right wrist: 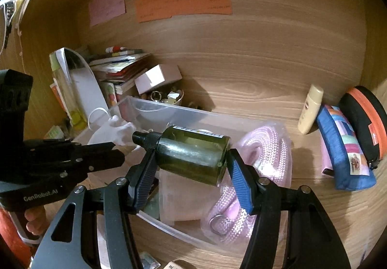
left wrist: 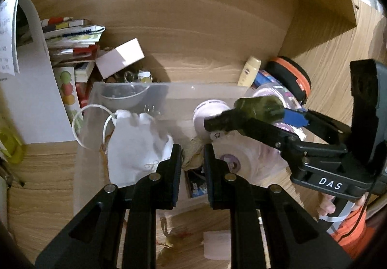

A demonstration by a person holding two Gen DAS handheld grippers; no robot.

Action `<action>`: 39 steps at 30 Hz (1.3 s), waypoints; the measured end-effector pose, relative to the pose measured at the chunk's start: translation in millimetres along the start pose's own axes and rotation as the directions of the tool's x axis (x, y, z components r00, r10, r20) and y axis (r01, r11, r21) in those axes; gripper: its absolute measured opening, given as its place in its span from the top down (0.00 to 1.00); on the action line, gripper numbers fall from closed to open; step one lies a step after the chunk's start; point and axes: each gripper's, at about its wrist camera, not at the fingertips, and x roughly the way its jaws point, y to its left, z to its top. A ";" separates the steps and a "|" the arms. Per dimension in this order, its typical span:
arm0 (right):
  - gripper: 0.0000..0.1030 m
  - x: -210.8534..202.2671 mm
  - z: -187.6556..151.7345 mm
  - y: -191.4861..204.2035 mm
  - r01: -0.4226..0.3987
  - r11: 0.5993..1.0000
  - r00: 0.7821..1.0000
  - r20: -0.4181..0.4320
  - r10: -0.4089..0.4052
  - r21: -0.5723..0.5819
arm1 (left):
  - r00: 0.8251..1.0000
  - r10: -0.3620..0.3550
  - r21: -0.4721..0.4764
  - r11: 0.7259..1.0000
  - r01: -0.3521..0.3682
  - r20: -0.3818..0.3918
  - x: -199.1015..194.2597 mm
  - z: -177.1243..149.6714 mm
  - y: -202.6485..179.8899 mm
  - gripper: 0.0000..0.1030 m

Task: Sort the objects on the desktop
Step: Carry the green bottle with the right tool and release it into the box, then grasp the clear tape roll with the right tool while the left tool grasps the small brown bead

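My right gripper (right wrist: 191, 162) is shut on a dark green spray bottle (right wrist: 193, 155), held sideways above the clear plastic bin (right wrist: 217, 119); the bottle also shows in the left wrist view (left wrist: 256, 109). My left gripper (left wrist: 192, 165) is nearly shut around a beige cloth lump (left wrist: 193, 155) inside the bin (left wrist: 169, 90). The bin holds a white drawstring pouch (left wrist: 135, 145), a white round jar (left wrist: 208, 112) and a bagged pink rope (right wrist: 266, 148).
A cream tube (right wrist: 310, 109), a blue pouch (right wrist: 343, 148) and a black-orange case (right wrist: 365, 121) stand right of the bin. Books (left wrist: 72, 37), a white box (left wrist: 121, 56) and a bowl of trinkets (right wrist: 169, 97) sit at the back left. Wooden walls enclose the desk.
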 end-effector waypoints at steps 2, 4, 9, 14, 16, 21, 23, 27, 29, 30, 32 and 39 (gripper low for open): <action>0.46 1.0 -0.1 1.1 0.010 1.000 1.000 0.000 -0.010 -0.001 | 1.000 0.011 0.006 1.000 -0.011 -0.005 1.7 -2.2 -1.3 0.83; 0.46 2.5 -0.6 2.5 0.027 1.000 1.000 0.004 -0.027 -0.009 | 1.000 0.020 0.012 1.000 -0.020 -0.001 1.3 -3.6 -2.7 0.83; 0.46 6.4 -2.8 6.5 0.060 0.997 0.998 0.008 -0.060 -0.038 | 1.000 0.029 0.023 0.999 -0.029 0.000 1.3 -4.9 -4.0 0.83; 0.46 6.8 -3.8 8.5 0.074 0.996 0.997 0.013 -0.073 -0.059 | 1.000 0.014 0.030 0.999 -0.015 0.021 -6.3 -5.6 -4.7 0.83; 0.45 5.9 -3.3 7.7 0.060 0.997 0.998 0.014 -0.059 -0.055 | 0.999 0.006 0.033 0.999 -0.007 0.038 -11.8 -5.5 -5.5 0.81; 0.45 -0.6 -2.6 6.7 -0.005 0.999 1.000 0.000 0.005 -0.032 | 0.997 0.007 0.029 1.000 -0.009 0.081 -30.0 -6.1 -7.4 0.72; 0.44 -4.5 -2.2 8.7 -0.018 0.999 1.000 0.000 0.018 -0.030 | 0.995 0.006 0.037 0.999 -0.010 0.100 -39.4 -5.8 -8.7 0.72; 0.34 -24.5 -2.5 16.5 -0.025 0.999 0.999 0.040 0.027 -0.047 | 0.990 0.022 0.053 0.998 -0.030 0.141 -61.9 -7.4 -11.4 0.67; 0.34 -33.0 -2.8 19.7 -0.032 0.998 0.998 0.053 0.035 -0.052 | 0.986 0.036 0.057 0.997 -0.045 0.163 -74.8 -9.6 -10.4 0.61; 0.34 -37.7 -3.5 21.3 -0.038 0.998 0.998 0.057 0.041 -0.057 | 0.984 0.045 0.056 0.997 -0.055 0.174 -80.8 -11.0 -9.2 0.58; 0.33 -46.9 -6.7 24.6 -0.045 0.997 0.997 0.061 0.050 -0.068 | 0.980 0.059 0.055 0.996 -0.071 0.189 -91.1 -14.9 -6.5 0.54; 0.21 -68.3 -27.1 34.2 -0.053 0.994 0.996 0.060 0.059 -0.101 | 0.982 0.122 0.022 0.992 -0.127 0.146 -101.0 -38.2 14.7 0.44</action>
